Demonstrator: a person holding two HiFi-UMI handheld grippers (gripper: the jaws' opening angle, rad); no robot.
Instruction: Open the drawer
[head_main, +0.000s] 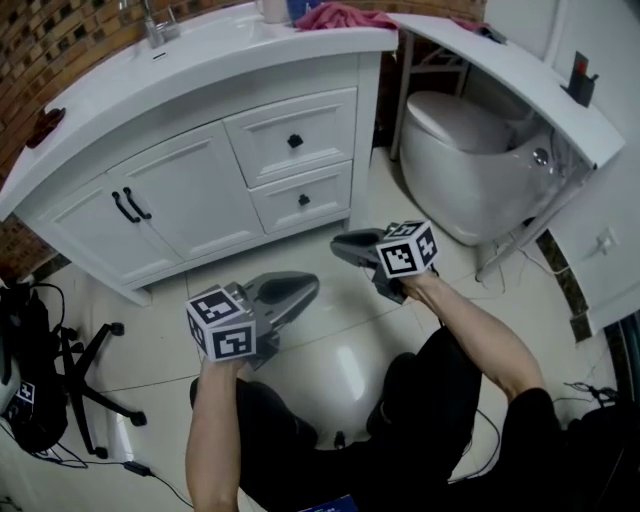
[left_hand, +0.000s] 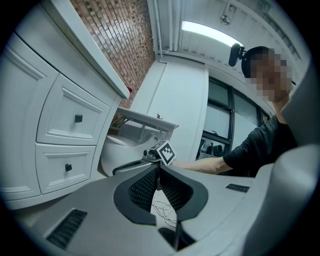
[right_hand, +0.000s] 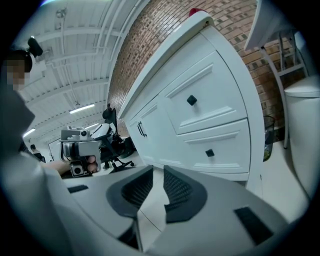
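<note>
1. Two drawers sit stacked at the right end of the vanity (head_main: 190, 225): the upper drawer (head_main: 290, 135) and the lower drawer (head_main: 300, 197). Both are fully closed, so opening has not begun.
2. Right gripper (head_main: 340, 245) is short of them, jaws slightly parted and empty.
3. Left gripper (head_main: 308, 287) is clenched on nothing.

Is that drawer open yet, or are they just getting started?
Nothing done yet: the upper drawer and lower drawer are both shut. In hand: the right hand-held gripper, jaws slightly apart and empty, faces them without touching; the left hand-held gripper is shut, empty. Left: grip a knob and pull.
</note>
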